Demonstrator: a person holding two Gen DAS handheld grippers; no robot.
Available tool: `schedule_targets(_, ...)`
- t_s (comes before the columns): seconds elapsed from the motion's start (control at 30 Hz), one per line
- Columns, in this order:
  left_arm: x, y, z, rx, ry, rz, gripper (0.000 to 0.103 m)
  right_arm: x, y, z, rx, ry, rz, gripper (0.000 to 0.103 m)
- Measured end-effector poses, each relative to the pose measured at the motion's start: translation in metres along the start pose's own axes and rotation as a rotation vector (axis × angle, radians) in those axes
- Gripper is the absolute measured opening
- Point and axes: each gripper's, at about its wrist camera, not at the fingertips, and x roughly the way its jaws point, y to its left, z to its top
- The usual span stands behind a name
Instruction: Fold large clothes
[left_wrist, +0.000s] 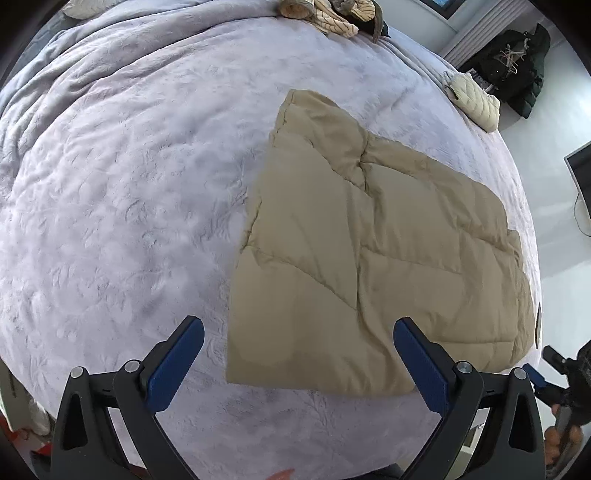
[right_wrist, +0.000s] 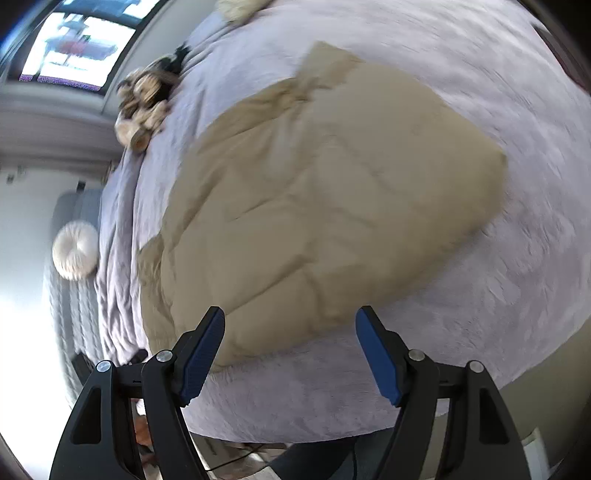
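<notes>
Both tools wide, empty; tan quilted jacket (left_wrist: 369, 236) folded flat.

We see the folded quilted jacket (left_wrist: 373, 243) lying flat on the bed blanket (left_wrist: 122, 206), toward the bed's right side in the left wrist view, with open blanket spreading to its left. Behind it, at the far edge of the bed, lies a heap of clothes (left_wrist: 332, 14), and a smaller folded garment (left_wrist: 476, 99) rests near the far right edge. Our left gripper (left_wrist: 295, 354) hangs above the jacket's near edge, and our right gripper (right_wrist: 290, 354) above its other near corner, neither touching it.
</notes>
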Motion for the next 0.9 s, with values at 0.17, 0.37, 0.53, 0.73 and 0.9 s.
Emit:
schedule_targets(0.17,0.002,0.005,0.001,0.019,0.001,-0.007,0.103,0.007,0.027,-0.008,-0.044,0.022,0.003,0.081)
schedule_targets(0.37,0.005,0.016,0.004,-0.001,0.004,0.004,0.103,0.023,0.054,-0.013,-0.099,0.039,-0.019,0.103)
schedule_targets(0.53,0.010,0.022,0.010,-0.007,-0.005,0.013,0.103,0.039,0.078,-0.011,-0.194,0.093,-0.067,0.103)
schedule_targets(0.73,0.014,0.040,0.029,-0.047,-0.018,-0.023,0.103,0.059,0.099,0.004,-0.286,0.127,-0.087,0.103)
schedule_targets(0.9,0.022,0.061,0.045,-0.087,-0.037,-0.040,0.103,0.068,0.119,0.016,-0.360,0.121,-0.091,0.103)
